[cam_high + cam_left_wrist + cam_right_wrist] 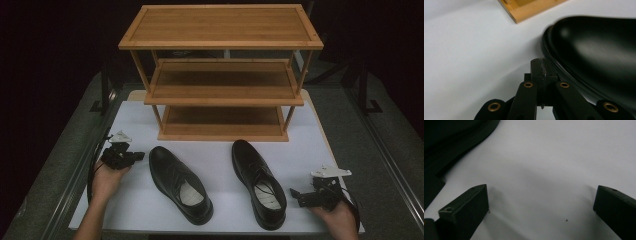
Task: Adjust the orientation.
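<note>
Two black leather dress shoes lie on the white table top, toes toward the rack. The left shoe (180, 184) is nearer my left gripper (137, 156), which a hand holds just left of its toe, jaws shut and empty. In the left gripper view the pressed-together jaw tips (542, 70) sit right beside the glossy toe (596, 50); contact cannot be told. The right shoe (258, 183) lies left of my right gripper (295, 196), whose jaws stand wide open over bare table (541, 202), with the shoe's sole (454, 147) at the upper left.
A three-tier bamboo shoe rack (222, 75) stands at the back of the table, its shelves bare; a corner of its bottom shelf (529, 10) is ahead of the left gripper. The white table top (220, 150) ends close behind both hands.
</note>
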The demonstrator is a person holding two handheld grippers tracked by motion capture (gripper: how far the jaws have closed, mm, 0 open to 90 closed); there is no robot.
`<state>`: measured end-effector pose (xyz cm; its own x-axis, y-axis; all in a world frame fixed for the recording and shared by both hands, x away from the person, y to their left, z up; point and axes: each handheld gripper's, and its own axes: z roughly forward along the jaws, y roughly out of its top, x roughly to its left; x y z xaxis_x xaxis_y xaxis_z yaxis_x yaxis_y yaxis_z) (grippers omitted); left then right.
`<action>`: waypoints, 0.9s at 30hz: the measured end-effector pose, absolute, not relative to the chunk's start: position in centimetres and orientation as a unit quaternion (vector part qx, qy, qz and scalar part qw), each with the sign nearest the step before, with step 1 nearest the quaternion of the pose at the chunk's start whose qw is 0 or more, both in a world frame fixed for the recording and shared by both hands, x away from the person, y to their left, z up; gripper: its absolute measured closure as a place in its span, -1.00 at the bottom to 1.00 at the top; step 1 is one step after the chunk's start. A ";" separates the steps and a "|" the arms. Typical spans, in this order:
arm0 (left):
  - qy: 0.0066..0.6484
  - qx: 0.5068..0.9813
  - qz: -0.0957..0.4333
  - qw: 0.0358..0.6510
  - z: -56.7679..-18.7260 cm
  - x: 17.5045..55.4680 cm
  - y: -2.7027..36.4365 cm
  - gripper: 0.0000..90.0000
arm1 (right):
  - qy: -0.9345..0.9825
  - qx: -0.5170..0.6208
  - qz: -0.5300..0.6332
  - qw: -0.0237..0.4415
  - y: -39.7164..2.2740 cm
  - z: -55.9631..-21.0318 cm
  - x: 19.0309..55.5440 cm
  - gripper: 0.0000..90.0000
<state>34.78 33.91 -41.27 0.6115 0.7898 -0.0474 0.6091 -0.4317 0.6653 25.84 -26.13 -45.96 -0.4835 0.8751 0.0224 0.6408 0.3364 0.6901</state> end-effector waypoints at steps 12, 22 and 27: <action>0.381 0.847 0.112 0.354 -41.6 29.0 32.3 1.00 | 0.798 0.476 0.324 0.180 -26.1 -45.9 25.8 -1.00; 0.345 0.863 0.087 0.359 -42.6 25.3 29.8 1.00 | 0.798 0.476 0.324 0.179 -26.1 -45.9 25.8 -1.00; 0.339 0.871 0.078 0.346 -43.2 25.6 29.2 1.00 | 0.798 0.476 0.324 0.179 -26.1 -45.9 25.8 -1.00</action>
<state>25.65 29.19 -43.22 0.7585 0.6442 -0.0986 0.5363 -0.5310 0.6560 25.83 -26.11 -45.94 -0.4827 0.8755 0.0223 0.6427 0.3367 0.6881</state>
